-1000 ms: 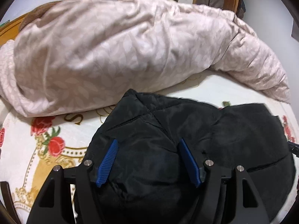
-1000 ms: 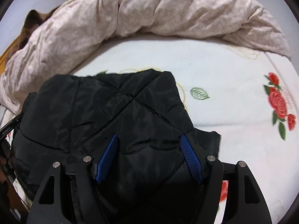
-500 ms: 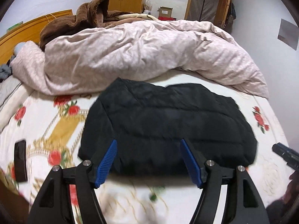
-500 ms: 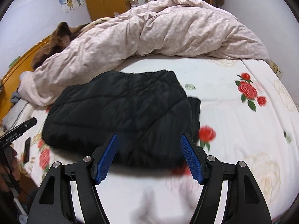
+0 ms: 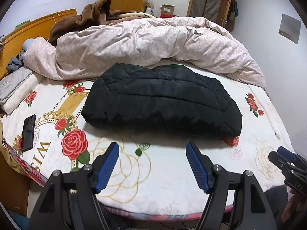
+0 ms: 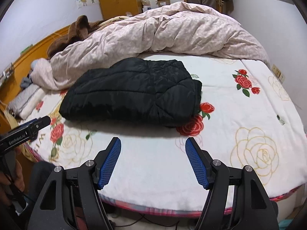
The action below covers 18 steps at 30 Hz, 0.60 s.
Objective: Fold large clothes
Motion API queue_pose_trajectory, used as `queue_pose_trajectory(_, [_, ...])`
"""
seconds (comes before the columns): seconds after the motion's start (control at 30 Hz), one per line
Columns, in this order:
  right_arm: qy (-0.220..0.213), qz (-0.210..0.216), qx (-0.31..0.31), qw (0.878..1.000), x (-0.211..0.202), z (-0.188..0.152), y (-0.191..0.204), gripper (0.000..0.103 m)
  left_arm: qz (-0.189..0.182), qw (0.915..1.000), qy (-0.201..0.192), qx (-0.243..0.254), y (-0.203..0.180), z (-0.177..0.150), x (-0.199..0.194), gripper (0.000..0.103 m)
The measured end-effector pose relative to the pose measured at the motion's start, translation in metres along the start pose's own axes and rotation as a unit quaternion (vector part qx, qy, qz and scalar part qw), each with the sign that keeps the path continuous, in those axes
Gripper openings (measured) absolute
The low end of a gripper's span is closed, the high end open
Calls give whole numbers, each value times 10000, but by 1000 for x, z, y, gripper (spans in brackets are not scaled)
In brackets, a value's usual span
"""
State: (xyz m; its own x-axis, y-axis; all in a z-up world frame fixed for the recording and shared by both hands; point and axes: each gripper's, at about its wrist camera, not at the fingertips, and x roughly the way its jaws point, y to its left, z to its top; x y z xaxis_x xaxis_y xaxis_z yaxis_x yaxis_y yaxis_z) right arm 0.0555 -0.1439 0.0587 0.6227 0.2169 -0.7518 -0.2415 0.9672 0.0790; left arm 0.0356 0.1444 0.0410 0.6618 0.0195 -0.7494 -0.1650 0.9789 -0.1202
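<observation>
A black quilted jacket [image 5: 161, 99] [image 6: 134, 92] lies folded into a thick rectangle on the rose-printed bed sheet [image 5: 153, 164] [image 6: 239, 115]. My left gripper [image 5: 152, 149] hovers open over bare sheet near the bed's front edge, well short of the jacket, nothing between its blue pads. My right gripper [image 6: 153, 145] is likewise open and empty, back from the jacket's near edge. The right gripper's tip [image 5: 284, 159] shows at the left view's right edge; the left gripper's body [image 6: 25, 132] shows at the right view's left edge.
A bunched pink duvet [image 5: 145, 44] and brown blanket [image 5: 84, 17] fill the far half of the bed. A black phone [image 5: 28, 133] lies on the sheet at left, with folded grey cloth [image 5: 13, 88] beyond. A wooden headboard [image 5: 36, 25], wardrobe and door stand behind.
Both grippers have let the jacket go and pulled back and up toward the bed's front edge. The jacket, earlier under the fingers, now lies folded ahead of them.
</observation>
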Motion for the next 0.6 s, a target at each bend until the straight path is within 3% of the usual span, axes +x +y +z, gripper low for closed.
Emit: queue_pose_trajectory(0.6, [12, -58, -257, 9997, -1, -2, 22, 70, -57, 9999, 105, 5, -6, -8, -3, 74])
